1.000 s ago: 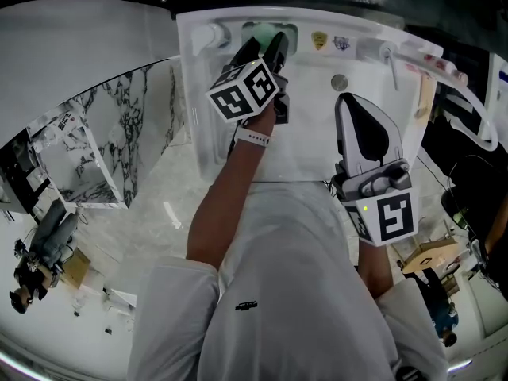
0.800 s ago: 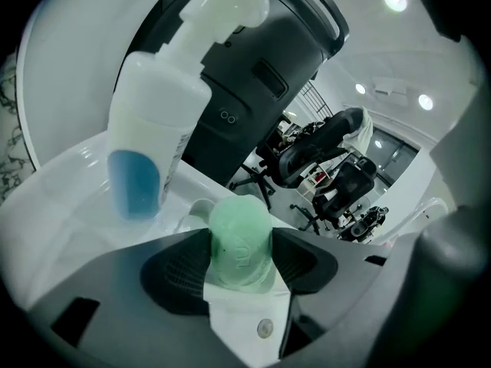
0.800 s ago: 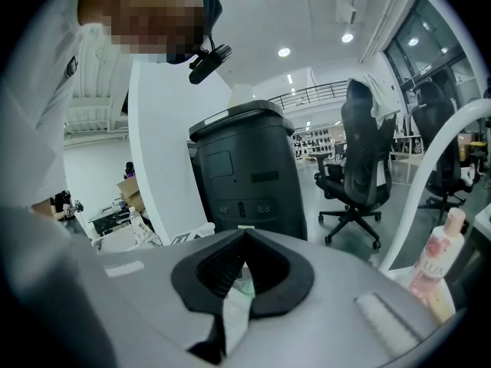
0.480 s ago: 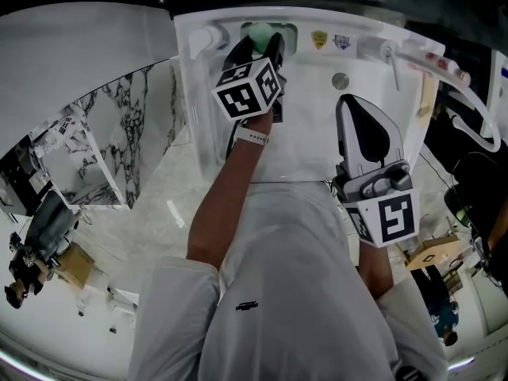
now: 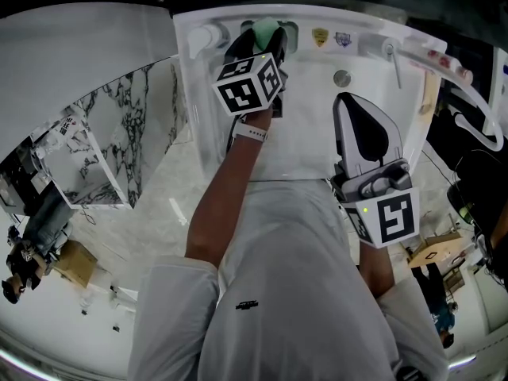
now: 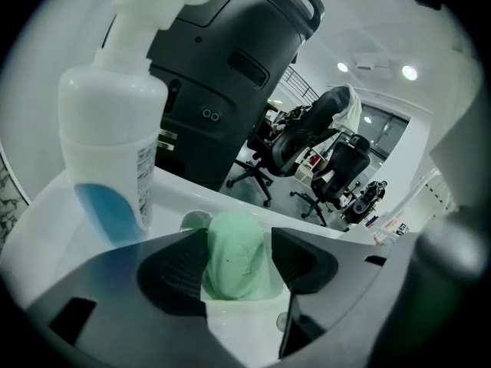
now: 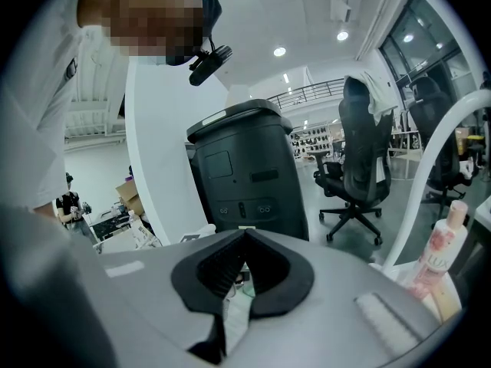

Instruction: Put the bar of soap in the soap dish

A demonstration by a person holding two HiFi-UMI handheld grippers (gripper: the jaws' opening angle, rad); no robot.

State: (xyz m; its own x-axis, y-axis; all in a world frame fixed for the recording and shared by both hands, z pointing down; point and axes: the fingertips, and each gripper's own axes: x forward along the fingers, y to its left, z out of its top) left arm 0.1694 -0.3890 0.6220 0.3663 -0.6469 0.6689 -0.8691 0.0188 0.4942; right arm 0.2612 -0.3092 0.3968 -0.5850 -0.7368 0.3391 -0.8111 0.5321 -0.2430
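At the back rim of the sink point(image 5: 309, 133), the left tongs point(image 6: 239, 238) are clamping the green soap point(image 6: 234, 271), having edged closer to the dish point(image 6: 265, 294) over the last second. The soap is now sitting right over the dish, seemingly touching it. The right tongs point(image 7: 244, 236), pinched together and empty, are waiting over the sink's front half, unmoved. Placement is looking nearly done, with probably only the release and withdrawal remaining.
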